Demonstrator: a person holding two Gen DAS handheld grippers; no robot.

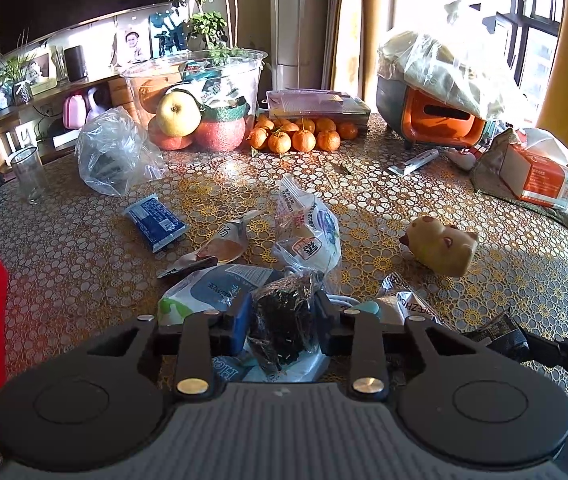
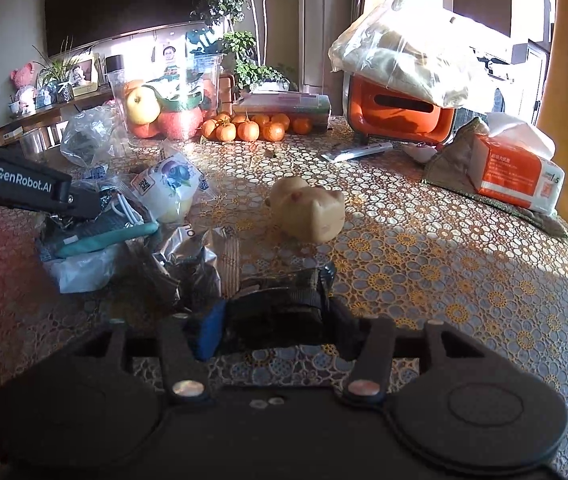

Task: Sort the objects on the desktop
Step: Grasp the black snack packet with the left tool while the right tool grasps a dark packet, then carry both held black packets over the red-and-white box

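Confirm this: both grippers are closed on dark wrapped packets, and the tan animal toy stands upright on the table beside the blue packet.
One thing is wrong: the tan animal toy lies on its side, as the left wrist view shows. The rest holds only loosely: the left gripper and right gripper each clamp a dark wrapped packet, and the blue packet sits well away.

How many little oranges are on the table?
10 that I can see. The little oranges sit in one bunch at the back of the table, between the clear fruit tub and the orange box. More may hide behind them.
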